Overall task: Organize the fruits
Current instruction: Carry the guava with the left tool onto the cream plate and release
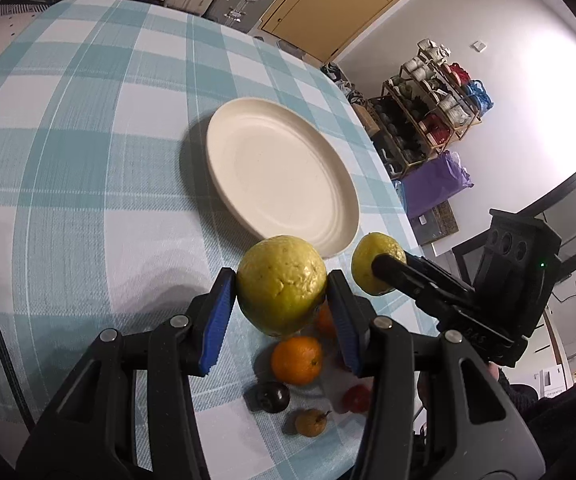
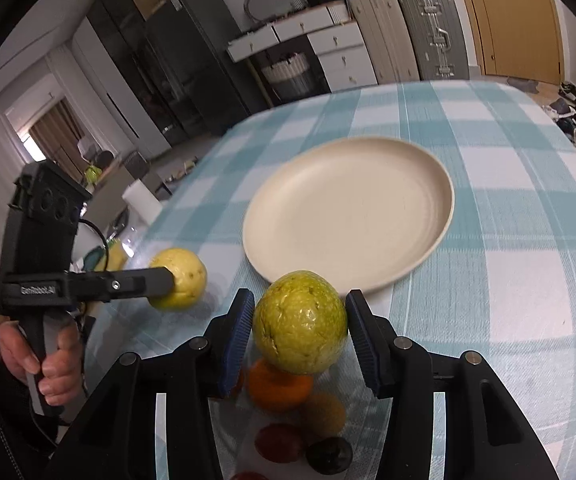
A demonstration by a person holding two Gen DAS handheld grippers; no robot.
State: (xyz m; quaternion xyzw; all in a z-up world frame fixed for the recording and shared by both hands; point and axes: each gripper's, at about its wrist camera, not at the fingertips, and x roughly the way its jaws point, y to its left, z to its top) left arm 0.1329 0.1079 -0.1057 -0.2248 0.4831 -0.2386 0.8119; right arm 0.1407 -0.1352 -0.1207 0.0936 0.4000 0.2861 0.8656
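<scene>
left fingers (image 1: 281,300): clamped on a yellow-green guava (image 1: 281,286), lifted off the checked tabletop (image 1: 87,160) | right fingers (image 2: 300,334): closed on a second guava (image 2: 300,322) | beyond both fingertips: cream plate (image 1: 247,136) | beneath the fingers: orange (image 1: 296,360), dark plum (image 1: 272,397), red fruit (image 1: 356,398)

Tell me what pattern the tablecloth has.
The tablecloth is a light teal and white check, clearest in the left wrist view.
</scene>
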